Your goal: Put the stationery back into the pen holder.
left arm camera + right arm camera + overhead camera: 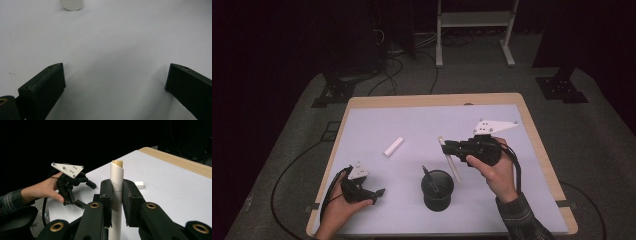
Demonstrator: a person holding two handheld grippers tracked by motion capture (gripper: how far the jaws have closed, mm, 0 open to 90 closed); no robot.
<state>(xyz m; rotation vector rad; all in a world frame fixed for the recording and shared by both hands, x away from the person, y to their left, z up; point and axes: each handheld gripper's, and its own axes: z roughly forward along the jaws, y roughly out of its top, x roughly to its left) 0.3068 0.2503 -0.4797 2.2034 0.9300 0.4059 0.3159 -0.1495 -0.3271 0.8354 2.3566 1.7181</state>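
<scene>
A slim white tube (452,166) lies slantwise over the white mat, and my right gripper (449,149) is shut on it near its far end, just behind and right of a black cup (437,202). In the right gripper view the tube (117,176) stands between the closed jaws of that gripper (117,185). A dark stick (429,178) leans in the cup. My left gripper (377,195) rests open at the near left of the mat, holding nothing. Its view shows the jaws of the left gripper (115,68) wide apart over bare mat.
A small white block (393,146) lies mid-mat, left of the tube, also seen as the block (138,185) from the right gripper. A round white end (71,4) peeks at the top of the left gripper view. The wooden table edge (437,100) frames the mat; cables trail on the floor.
</scene>
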